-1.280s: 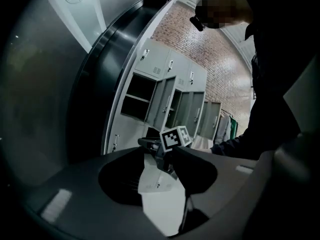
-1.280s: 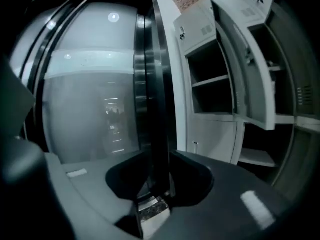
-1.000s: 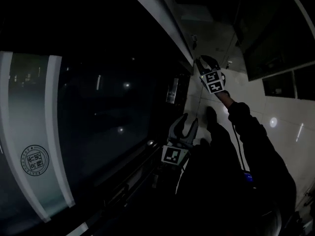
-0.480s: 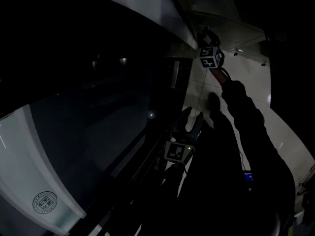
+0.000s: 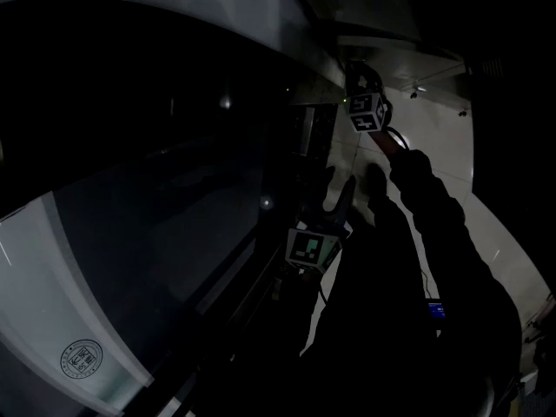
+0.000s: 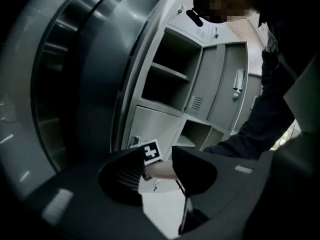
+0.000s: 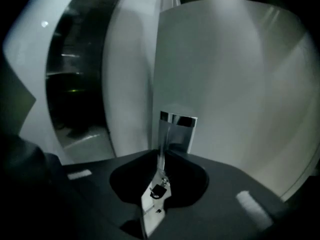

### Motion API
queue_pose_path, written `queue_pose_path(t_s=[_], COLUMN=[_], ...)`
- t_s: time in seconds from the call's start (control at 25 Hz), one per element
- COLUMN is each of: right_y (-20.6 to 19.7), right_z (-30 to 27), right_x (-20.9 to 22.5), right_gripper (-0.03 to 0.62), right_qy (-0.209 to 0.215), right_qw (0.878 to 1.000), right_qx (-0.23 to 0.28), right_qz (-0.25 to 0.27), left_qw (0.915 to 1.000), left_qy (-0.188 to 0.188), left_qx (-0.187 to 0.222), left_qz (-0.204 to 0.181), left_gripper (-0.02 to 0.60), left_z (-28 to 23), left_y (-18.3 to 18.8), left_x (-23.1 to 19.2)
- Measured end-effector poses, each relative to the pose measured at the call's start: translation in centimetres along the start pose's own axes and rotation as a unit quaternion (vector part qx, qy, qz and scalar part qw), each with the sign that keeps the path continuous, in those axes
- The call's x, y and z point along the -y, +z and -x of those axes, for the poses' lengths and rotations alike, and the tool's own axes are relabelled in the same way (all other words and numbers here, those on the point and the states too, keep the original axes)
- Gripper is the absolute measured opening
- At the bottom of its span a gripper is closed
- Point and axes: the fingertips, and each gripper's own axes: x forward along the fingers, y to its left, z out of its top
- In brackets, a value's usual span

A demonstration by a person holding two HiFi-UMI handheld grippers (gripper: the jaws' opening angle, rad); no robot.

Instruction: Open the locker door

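The scene is dark. In the right gripper view a grey locker door (image 7: 235,74) fills the frame, with a chrome handle (image 7: 176,130) standing out from it. My right gripper (image 7: 161,170) is closing, and its jaws pinch the handle's thin plate between them. The head view shows that gripper (image 5: 360,87) high up against the locker's edge, on a dark-sleeved arm. My left gripper (image 5: 335,195) hangs lower with its jaws open and nothing in them. In the left gripper view (image 6: 161,170), the right gripper's marker cube (image 6: 151,151) shows beyond the jaws at a closed door (image 6: 152,126).
A bank of grey lockers (image 6: 215,84) has open compartments with a shelf (image 6: 167,73) and one door swung wide. A big curved dark glass wall (image 5: 156,198) with a pale band and a round seal (image 5: 85,360) runs along the left. Pale tiled floor (image 5: 434,137) lies beyond.
The head view has swung since a second ago. My right gripper stays at the locker's edge, shifted slightly. The left gripper has risen a little in the last half second.
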Motion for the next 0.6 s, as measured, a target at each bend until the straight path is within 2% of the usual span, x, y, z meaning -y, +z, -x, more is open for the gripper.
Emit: queue_pose_path(t_s=[0.16, 0.28, 0.4, 0.6], right_y=[-2.8, -5.2, -7.8, -11.1], right_z=[5.4, 10.1, 14.8, 19.8], right_x=[-2.8, -3.7, -3.4, -0.6], right_gripper=[0.036, 0.041, 0.046, 0.044], right_qy=[0.057, 0.075, 0.081, 0.059], right_qw=[0.998, 0.997, 0.996, 0.996], right_qx=[-0.01, -0.017, -0.026, -0.056], right_qz=[0.024, 0.026, 0.021, 0.047], left_qw=[0.9998, 0.9994, 0.9987, 0.9967], left_qy=[-0.015, -0.029, -0.042, -0.071], left_qx=[-0.002, -0.003, -0.008, -0.004], left_qz=[-0.011, -0.019, -0.026, -0.038], left_gripper=[0.175, 0.175, 0.175, 0.175], left_z=[-0.2, -0.1, 0.3, 1.0], left_y=[-0.6, -0.4, -1.3, -2.4], left_x=[1.3, 2.9, 4.4, 7.0])
